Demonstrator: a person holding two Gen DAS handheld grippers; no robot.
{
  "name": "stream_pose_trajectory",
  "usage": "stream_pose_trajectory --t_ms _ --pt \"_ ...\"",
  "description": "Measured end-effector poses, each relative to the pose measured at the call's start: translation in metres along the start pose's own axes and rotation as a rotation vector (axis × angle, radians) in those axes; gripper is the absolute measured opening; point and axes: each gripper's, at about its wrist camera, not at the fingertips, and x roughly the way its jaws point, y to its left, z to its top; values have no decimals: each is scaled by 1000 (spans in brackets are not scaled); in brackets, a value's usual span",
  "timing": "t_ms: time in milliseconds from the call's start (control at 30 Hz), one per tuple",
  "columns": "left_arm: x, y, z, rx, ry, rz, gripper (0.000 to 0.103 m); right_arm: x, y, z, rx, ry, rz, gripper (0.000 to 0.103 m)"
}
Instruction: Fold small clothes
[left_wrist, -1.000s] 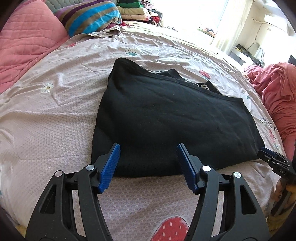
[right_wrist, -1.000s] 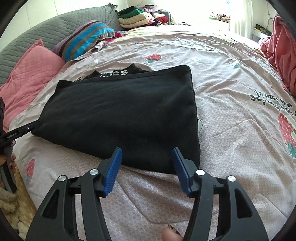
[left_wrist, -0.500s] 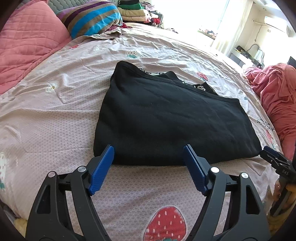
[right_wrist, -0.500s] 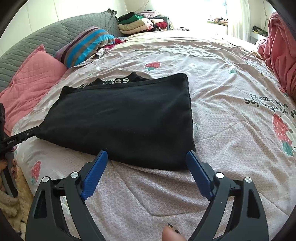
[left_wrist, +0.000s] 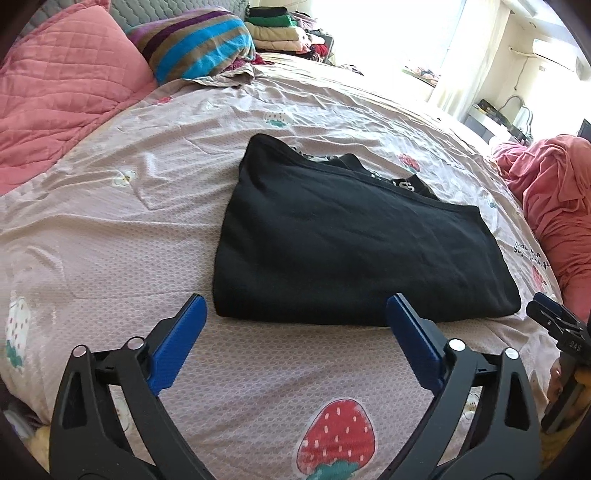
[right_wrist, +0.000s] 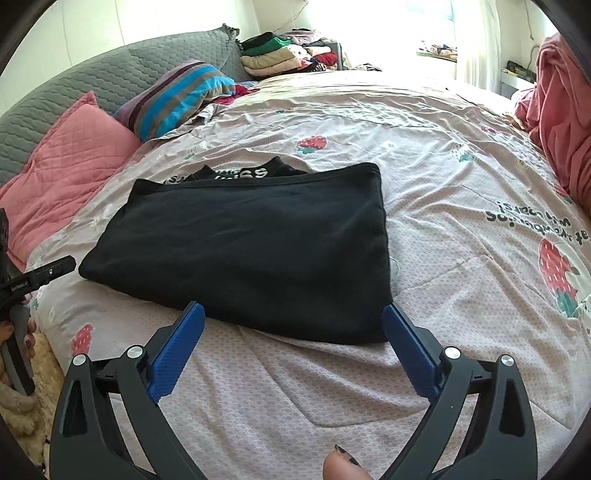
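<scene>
Both jaws opening wide, empty: keep your left gripper (left_wrist: 295, 317) and right gripper (right_wrist: 293, 319) clear of the folded black garment (left_wrist: 354, 243).

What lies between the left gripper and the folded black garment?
Only bare pink strawberry-print bedsheet separates the opening left gripper from the folded black garment in the left wrist view; nothing sits between its jaws.

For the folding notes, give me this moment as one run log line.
stage: fold laid | black garment folded flat on bed sheet | left gripper opening, empty | right gripper opening, empty
</scene>
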Motion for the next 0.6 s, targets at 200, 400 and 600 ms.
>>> stream_pose_trajectory --t_ms 200,400,600 --pt "-7 10 0 -20 -14 26 93 1 17 5 -31 -4 14 97" --pt "-15 21 -1 -39 -26 44 93 3 36 11 -62 -6 34 98" --pt "-22 33 -1 -62 -42 58 93 3 55 15 -92 -11 58 98"
